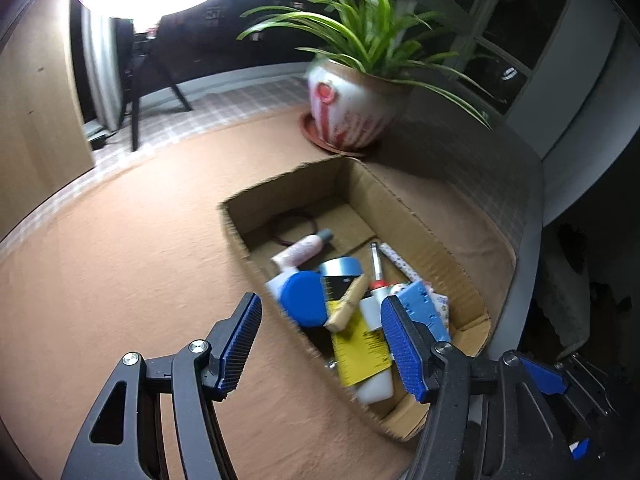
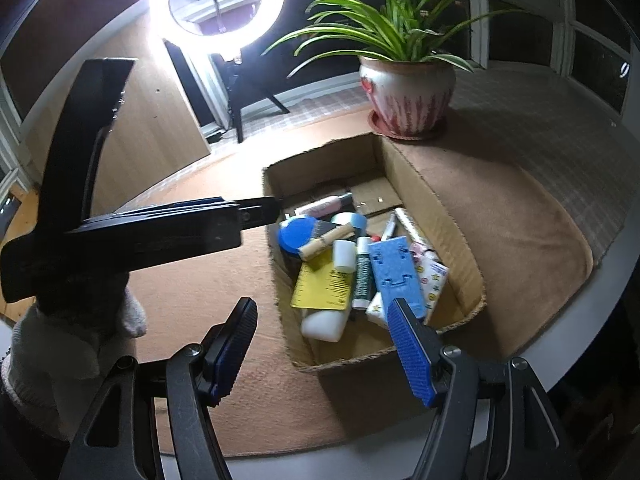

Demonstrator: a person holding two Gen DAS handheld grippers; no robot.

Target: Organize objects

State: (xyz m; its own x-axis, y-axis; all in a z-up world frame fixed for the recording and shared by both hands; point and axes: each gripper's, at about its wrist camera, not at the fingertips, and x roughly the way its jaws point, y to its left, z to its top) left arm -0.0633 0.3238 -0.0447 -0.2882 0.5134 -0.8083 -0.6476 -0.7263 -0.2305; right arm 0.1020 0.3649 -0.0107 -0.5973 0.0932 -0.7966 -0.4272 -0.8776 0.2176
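Note:
An open cardboard box (image 1: pixel 424 236) (image 2: pixel 424 204) sits on the tan mat and holds several small items. Among them are a blue-lidded jar (image 1: pixel 302 294) (image 2: pixel 296 234), a wooden clothespin (image 1: pixel 348 306) (image 2: pixel 326 242), a yellow ruled card (image 1: pixel 362 350) (image 2: pixel 322 286), a white bottle (image 2: pixel 324 324), a blue perforated block (image 1: pixel 426 306) (image 2: pixel 394 270) and a pink tube (image 1: pixel 298 252). My left gripper (image 1: pixel 320 300) hangs open over the box's near-left corner with nothing between its fingers; in the right wrist view its dark body (image 2: pixel 160 232) reaches in from the left. My right gripper (image 2: pixel 320 304) is open and empty above the box's near end.
A potted spider plant (image 1: pixel 352 108) (image 2: pixel 408 92) stands just behind the box. A ring light (image 2: pixel 218 4) on a tripod glows at the back left, beside a wooden panel (image 2: pixel 160 128). The mat (image 1: pixel 132 248) stretches left of the box. A gloved hand (image 2: pixel 132 316) shows at lower left.

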